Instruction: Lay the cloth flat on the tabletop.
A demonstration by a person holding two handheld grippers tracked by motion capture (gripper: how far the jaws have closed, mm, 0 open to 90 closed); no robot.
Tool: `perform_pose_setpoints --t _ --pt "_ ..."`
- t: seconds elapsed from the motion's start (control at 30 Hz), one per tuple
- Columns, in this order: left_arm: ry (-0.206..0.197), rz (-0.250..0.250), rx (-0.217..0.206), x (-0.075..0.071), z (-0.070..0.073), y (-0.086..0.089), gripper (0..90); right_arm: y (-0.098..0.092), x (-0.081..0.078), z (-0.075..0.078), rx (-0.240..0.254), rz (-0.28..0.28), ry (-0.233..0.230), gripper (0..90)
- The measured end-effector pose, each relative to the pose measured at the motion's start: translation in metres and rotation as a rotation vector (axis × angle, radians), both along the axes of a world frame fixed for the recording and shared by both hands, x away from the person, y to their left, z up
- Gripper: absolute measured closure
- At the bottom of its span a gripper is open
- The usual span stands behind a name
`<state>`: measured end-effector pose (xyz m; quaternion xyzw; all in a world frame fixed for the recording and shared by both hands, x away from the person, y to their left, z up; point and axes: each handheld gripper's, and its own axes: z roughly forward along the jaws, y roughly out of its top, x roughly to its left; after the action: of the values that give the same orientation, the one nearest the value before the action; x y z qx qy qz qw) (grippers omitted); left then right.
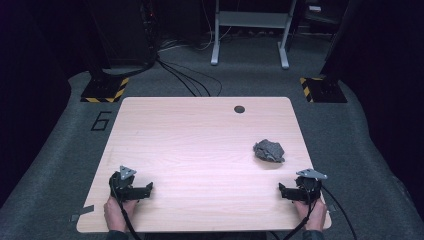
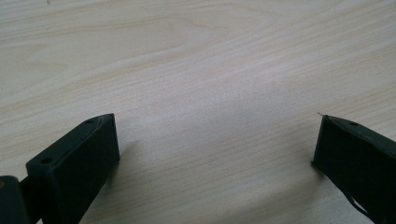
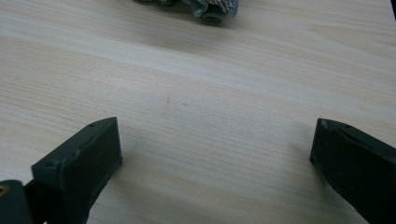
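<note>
A pale wood-grain table (image 1: 200,150) with rounded corners stands on grey carpet (image 1: 50,165). A small dark round hole (image 1: 239,109) sits near its far edge. Toward the right side lies a crumpled grey bundle (image 1: 269,150), probably cloth, resting directly on the tabletop and casting a soft shadow.

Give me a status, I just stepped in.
Left gripper open, empty, near table edge. Right gripper open, empty. Crumpled grey cloth ahead of right gripper, untouched. Path clear.
</note>
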<state>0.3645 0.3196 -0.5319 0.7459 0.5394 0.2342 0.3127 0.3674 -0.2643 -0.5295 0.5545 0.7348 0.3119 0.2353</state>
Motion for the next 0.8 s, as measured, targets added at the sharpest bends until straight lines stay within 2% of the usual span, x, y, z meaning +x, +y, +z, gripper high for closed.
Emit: perform_pose_setpoints --t 0.3,0.5,0.8 --pt "0.0 0.001 -0.002 0.0 0.0 0.0 0.0 0.0 0.003 0.002 0.0 -0.003 0.027 0.0" --pt "0.001 -0.001 -0.001 0.0 0.0 0.0 0.0 0.001 0.004 0.008 0.009 -0.003 0.015 0.0" --pt "0.0 0.001 -0.002 0.0 0.0 0.0 0.0 0.015 0.021 0.035 0.015 0.045 -0.013 0.1"
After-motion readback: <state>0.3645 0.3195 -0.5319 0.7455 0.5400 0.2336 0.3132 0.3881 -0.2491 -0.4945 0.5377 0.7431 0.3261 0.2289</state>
